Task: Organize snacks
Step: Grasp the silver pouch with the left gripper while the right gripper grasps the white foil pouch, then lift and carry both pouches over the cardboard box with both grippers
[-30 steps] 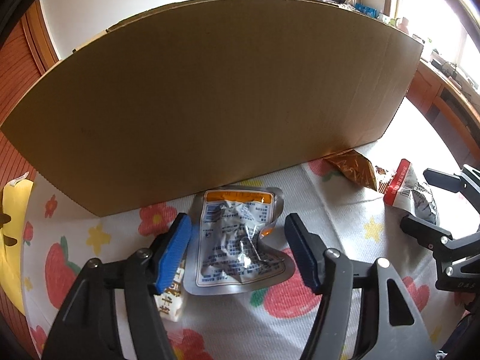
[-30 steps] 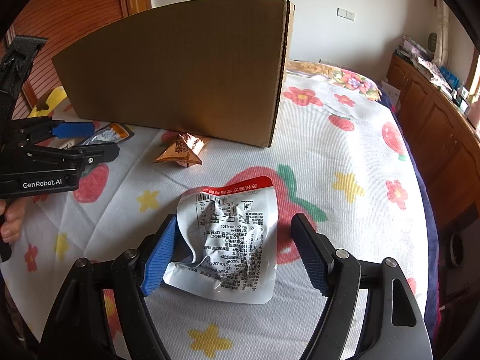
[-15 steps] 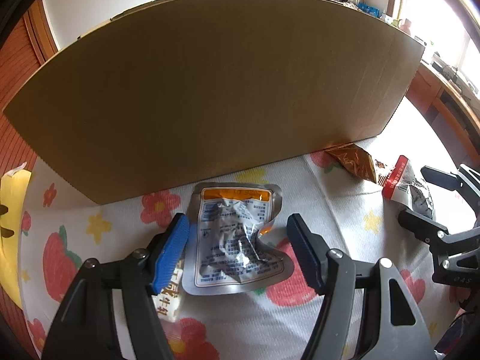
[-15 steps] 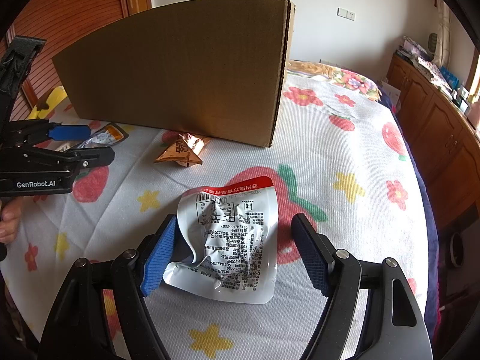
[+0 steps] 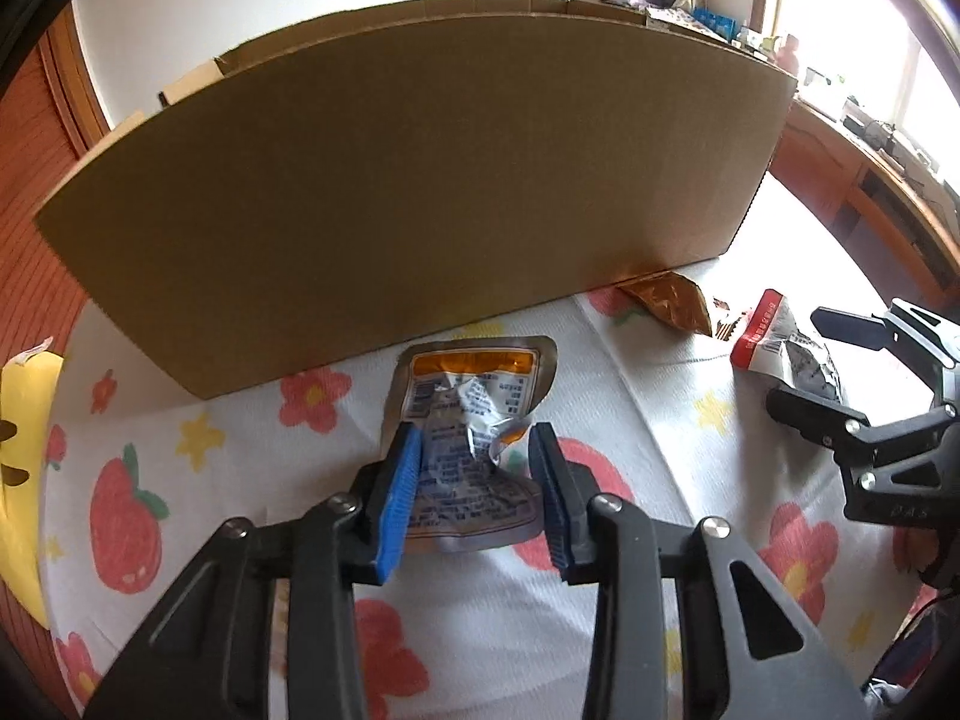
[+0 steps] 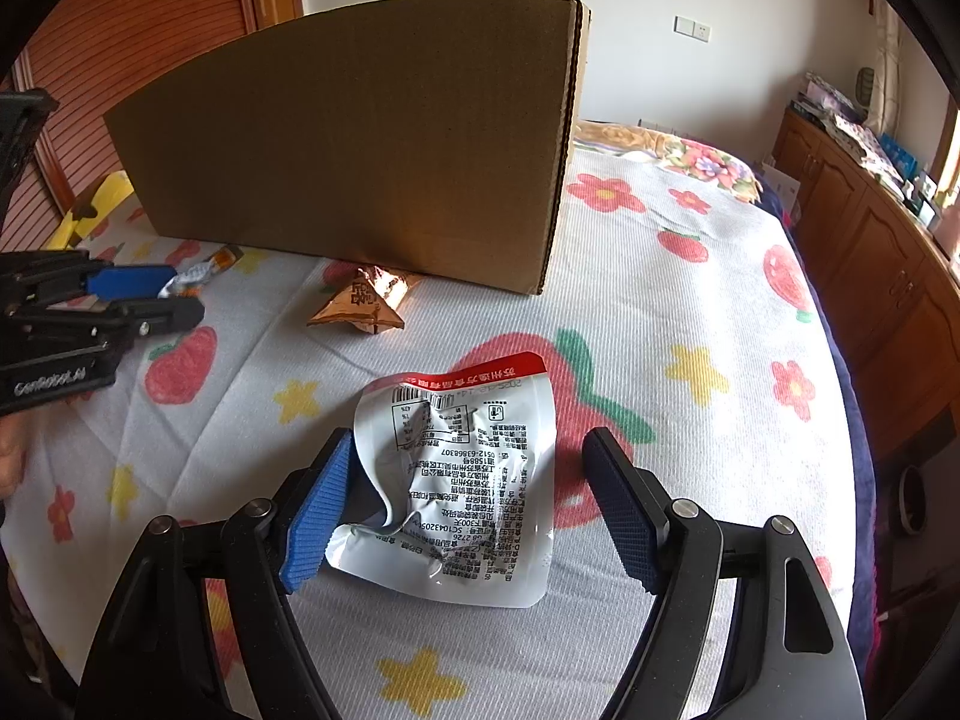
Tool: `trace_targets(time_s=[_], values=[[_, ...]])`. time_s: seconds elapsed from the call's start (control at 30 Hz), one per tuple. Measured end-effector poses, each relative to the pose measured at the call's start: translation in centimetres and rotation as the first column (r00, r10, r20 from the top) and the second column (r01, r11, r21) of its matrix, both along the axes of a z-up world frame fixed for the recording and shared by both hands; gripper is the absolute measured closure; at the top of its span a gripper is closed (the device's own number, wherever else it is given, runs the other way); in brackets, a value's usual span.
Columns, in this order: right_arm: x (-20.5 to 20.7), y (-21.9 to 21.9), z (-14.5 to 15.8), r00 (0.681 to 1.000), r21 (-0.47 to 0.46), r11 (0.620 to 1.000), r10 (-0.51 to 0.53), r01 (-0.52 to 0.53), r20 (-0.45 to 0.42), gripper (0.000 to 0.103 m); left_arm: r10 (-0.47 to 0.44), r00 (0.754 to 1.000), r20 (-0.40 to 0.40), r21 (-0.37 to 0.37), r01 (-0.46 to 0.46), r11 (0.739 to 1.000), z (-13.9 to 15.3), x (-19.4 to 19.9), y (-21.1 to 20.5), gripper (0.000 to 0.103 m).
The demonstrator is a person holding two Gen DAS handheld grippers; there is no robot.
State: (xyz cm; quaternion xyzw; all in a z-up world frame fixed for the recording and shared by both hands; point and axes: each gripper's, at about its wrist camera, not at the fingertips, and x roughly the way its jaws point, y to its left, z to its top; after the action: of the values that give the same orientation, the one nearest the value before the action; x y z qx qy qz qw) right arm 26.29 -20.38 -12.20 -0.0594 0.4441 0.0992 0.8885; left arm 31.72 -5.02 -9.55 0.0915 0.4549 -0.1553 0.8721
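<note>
Bedroom setup here: a bed [image 6: 690, 276] with a strawberry-and-flower bedspread, wooden cabinets along the right wall, and a big cardboard box [image 5: 420, 180] standing at the far side of the bed.

The left claw [image 5: 477, 483] is closing on the orange-topped foil snack pouch [image 5: 474, 414], which sits crumpled between the blue pads just in front of the box wall. The right claw [image 6: 462, 507] is spread wide around the white red-topped pouch [image 6: 456, 480], not squeezing it.

For the left pinch, I'd grab the crinkled middle ridge, not the slippery flat edge, then lift straight up, since the box wall is tall and close. A brown foil packet [image 6: 366, 303] lies near the box's base between the two claws. Plenty of open bedspread to the right.
</note>
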Motion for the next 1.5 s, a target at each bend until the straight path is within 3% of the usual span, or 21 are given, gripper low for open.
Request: trace_targets(time_s=[0.1,0.23,0.4,0.53,0.67,0.97,1.5], values=[[0.0,0.0,0.0,1.000,0.000,1.000,0.000,0.000,0.000,0.025,0.004,1.000,-0.006,-0.038,-0.004,0.999,0.3,-0.6,0.8,0.069],[0.0,0.1,0.0,1.000,0.000,1.000,0.002,-0.002,-0.002,0.025,-0.005,1.000,0.007,-0.071,0.006,0.997,1.8,-1.8,1.3,0.079],[0.2,0.0,0.1,1.000,0.000,1.000,0.011,-0.011,-0.012,0.025,-0.014,0.998,0.056,-0.038,0.016,0.999,2.8,-4.1,0.7,0.088],[-0.3,0.1,0.3,1.000,-0.001,1.000,0.024,-0.024,-0.012,0.040,-0.021,0.998,0.063,-0.040,0.024,0.999,3.6,-5.0,1.2,0.088],[-0.9,0.4,0.5,0.999,-0.009,0.999,0.049,-0.049,-0.019,0.046,-0.015,0.998,0.065,-0.064,0.019,0.998,4.6,-5.2,1.4,0.088],[-1.9,-0.4,1.9,0.998,0.042,0.997,0.061,-0.061,-0.002,0.046,-0.023,0.994,0.109,-0.094,0.033,0.995,6.5,-6.4,0.9,0.088],[-4.3,-0.2,8.7,0.989,0.060,0.995,0.078,-0.086,0.127,0.046,-0.009,0.977,0.211,-0.129,0.037,0.991,10.7,-8.1,2.2,0.088]])
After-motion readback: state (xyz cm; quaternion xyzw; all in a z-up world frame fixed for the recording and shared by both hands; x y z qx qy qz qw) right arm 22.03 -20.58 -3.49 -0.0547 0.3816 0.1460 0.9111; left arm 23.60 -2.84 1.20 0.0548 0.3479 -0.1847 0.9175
